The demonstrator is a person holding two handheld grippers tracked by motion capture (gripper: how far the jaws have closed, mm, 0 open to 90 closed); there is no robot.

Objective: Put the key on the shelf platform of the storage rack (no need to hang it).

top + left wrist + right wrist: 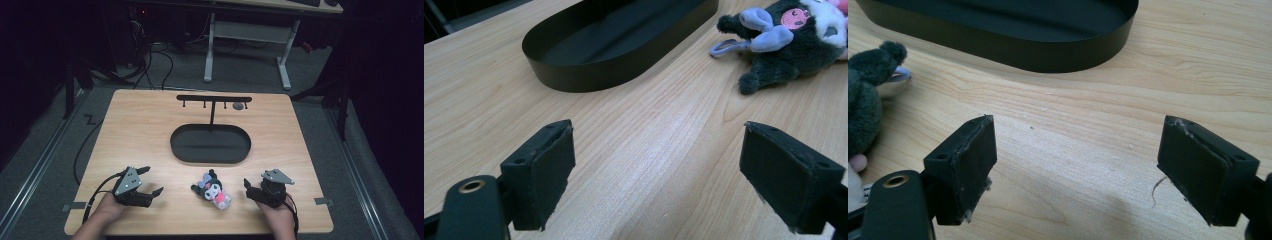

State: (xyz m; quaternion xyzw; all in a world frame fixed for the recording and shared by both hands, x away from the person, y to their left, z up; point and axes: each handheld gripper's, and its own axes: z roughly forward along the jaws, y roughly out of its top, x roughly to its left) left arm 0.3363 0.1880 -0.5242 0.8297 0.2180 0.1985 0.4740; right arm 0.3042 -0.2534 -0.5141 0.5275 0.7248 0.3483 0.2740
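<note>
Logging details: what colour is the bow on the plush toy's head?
Lavender; the bow shows best in the left gripper view.

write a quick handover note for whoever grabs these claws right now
Left claw: open, holding nothing, low over the table's near-left part.
Right claw: open, holding nothing, at the near right.
Plush toy: lying on the table between the two claws, untouched, its loop toward the oval tray.
Black oval tray with hook stand: just beyond the toy.
Done: nothing grasped.
Left: probably pick up the toy.
</note>
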